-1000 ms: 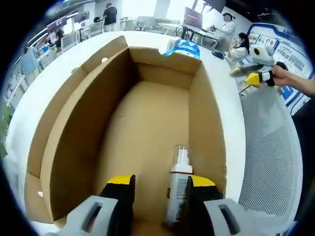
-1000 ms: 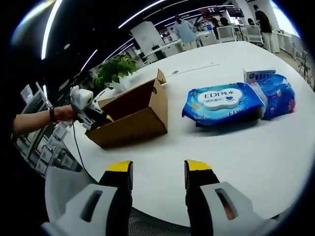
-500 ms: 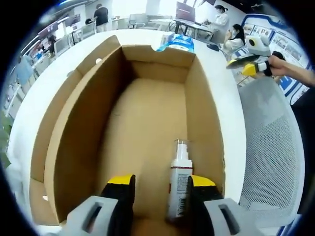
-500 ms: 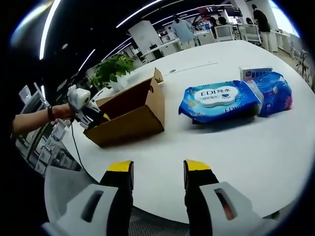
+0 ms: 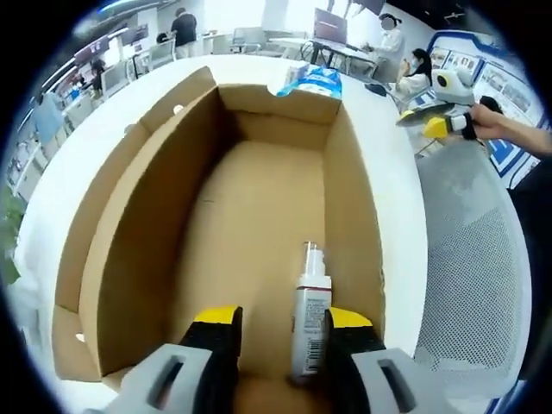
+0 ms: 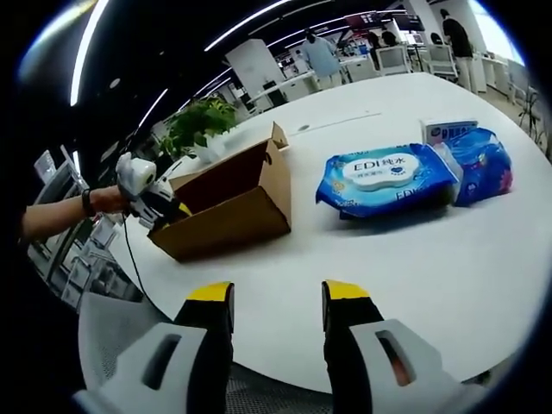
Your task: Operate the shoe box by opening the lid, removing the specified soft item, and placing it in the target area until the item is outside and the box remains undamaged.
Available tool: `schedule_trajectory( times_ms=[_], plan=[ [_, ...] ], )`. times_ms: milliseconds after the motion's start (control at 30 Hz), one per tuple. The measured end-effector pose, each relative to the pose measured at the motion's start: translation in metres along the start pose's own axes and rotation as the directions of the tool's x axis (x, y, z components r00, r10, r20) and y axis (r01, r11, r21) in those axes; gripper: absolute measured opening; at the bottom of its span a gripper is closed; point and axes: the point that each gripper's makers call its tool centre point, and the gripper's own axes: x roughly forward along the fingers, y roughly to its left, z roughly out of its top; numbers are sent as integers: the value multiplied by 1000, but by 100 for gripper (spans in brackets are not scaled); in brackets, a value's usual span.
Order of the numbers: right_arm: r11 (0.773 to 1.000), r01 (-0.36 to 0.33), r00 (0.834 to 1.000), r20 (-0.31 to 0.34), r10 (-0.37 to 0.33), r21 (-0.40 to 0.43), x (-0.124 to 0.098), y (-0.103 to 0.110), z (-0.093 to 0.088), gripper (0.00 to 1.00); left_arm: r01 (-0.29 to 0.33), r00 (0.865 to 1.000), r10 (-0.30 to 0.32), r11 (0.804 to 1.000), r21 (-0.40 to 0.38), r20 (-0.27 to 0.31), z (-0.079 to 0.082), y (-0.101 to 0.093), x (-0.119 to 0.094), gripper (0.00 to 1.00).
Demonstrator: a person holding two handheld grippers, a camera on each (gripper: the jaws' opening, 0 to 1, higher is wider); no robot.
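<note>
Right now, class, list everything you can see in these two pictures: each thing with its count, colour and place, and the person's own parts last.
Brown cardboard shoe box: one, open, on the table.
White spray bottle with clear cap: one, lying on the box floor by its right wall.
Blue wet-wipes pack with white label: one, on the table beside the box.
Smaller blue plastic pack: one, at the wipes' far end.
White and blue small carton: one, behind the packs.
Round white table: one, under all.
Green potted plant: one, behind the box.
Grey mesh chair: one, beside the table.
Left gripper: yellow-tipped fingers, open astride the bottle.
Right gripper: open above the table.
</note>
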Motion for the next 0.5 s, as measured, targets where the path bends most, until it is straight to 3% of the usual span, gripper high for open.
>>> schedule_trajectory(
  times_ms=[33, 200, 300, 367, 433, 500],
  plan=[
    [1000, 0, 1000, 2, 0, -1, 0, 0, 1, 38, -1, 1000, 2, 1000, 27, -22, -1, -2, 2, 38],
    [1000, 4, 1000, 10, -4, 7, 0, 0, 2, 38, -16, 999, 17, 1000, 17, -27, 1, 5, 3, 44],
    [1000, 5, 1000, 11, -5, 7, 0, 0, 2, 38, -34, 999, 35, 999, 23, -37, 1, 7, 1, 39],
    [1000, 7, 1000, 15, -7, 10, -1, 0, 2, 37, -98, 991, 106, 991, 93, -86, -6, 22, -2, 33],
    [1000, 7, 1000, 18, -8, 12, -1, 0, 3, 37, -80, 993, 87, 993, 89, -79, -6, 18, -1, 34],
    [1000, 5, 1000, 17, -5, 11, -1, 0, 3, 37, -30, 999, 31, 999, 41, -36, 0, 9, -1, 36]
  ],
)
